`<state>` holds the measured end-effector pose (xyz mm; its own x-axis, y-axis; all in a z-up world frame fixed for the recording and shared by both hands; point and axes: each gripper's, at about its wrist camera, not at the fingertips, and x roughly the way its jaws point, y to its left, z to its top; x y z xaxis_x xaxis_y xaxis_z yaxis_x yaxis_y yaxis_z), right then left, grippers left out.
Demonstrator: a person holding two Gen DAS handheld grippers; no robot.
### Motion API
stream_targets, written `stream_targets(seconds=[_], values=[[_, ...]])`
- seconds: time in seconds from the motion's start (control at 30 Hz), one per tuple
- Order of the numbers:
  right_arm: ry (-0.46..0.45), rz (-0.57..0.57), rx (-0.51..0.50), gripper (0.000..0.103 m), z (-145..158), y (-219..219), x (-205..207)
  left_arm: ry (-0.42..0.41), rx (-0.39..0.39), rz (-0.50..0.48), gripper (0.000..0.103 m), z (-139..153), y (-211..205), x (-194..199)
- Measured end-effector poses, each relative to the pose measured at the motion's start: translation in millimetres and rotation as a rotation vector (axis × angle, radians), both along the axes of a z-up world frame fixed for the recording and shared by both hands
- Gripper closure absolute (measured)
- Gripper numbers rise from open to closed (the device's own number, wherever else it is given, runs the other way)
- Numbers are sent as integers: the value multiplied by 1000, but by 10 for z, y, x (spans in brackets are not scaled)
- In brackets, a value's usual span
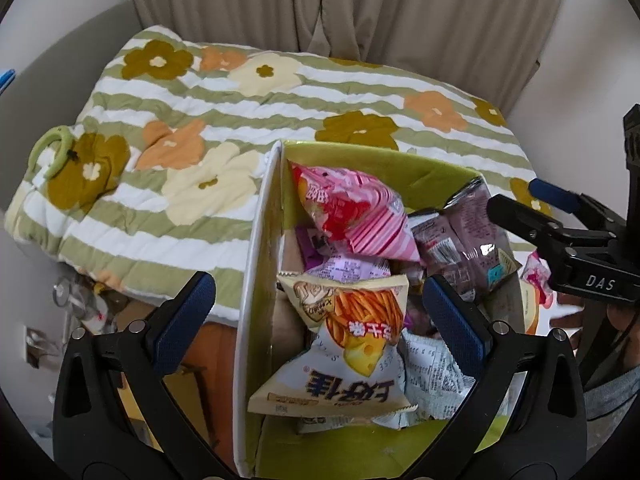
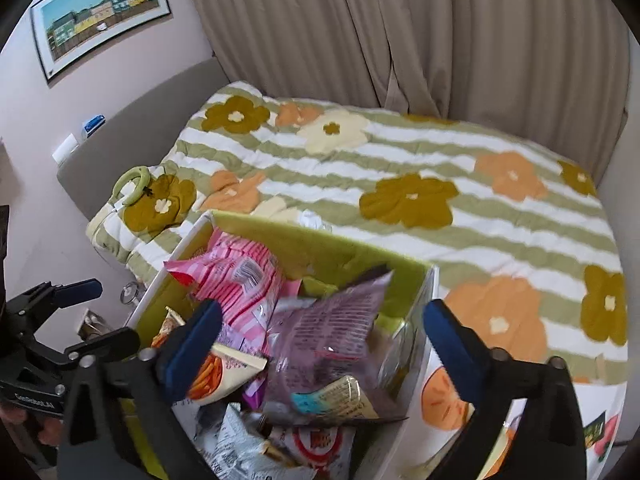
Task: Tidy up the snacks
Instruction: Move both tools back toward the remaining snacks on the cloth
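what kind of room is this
Most likely a bedroom: a bed with a flowered quilt and padded headboard, long curtains behind it, and a framed picture on the wall. The snack box sits beside the bed.

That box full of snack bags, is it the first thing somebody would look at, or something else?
Probably yes: the box with green inside sits at the near edge of the bed, stuffed with crinkly bags. A pink striped bag lies on top at the back and a cheese stick bag in front. Behind it spreads the flowery striped quilt, and both grippers, left and right, hang open over the box.
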<state>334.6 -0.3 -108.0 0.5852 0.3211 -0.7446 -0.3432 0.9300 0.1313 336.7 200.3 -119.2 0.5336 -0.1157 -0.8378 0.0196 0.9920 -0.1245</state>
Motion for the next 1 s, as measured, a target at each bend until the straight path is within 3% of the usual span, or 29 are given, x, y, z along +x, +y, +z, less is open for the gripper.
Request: stream_targets(seconds=[0.27, 0.67, 1.0], values=[[36, -8, 19, 2, 14, -111, -173, 0, -4, -7, 1, 27, -50, -117], [-40, -88, 38, 2, 448, -274, -745, -93, -20, -96, 0, 439, -287, -509], [0, -267, 66, 2, 440, -966, -1397, -109, -69, -245, 1, 517, -918, -770]])
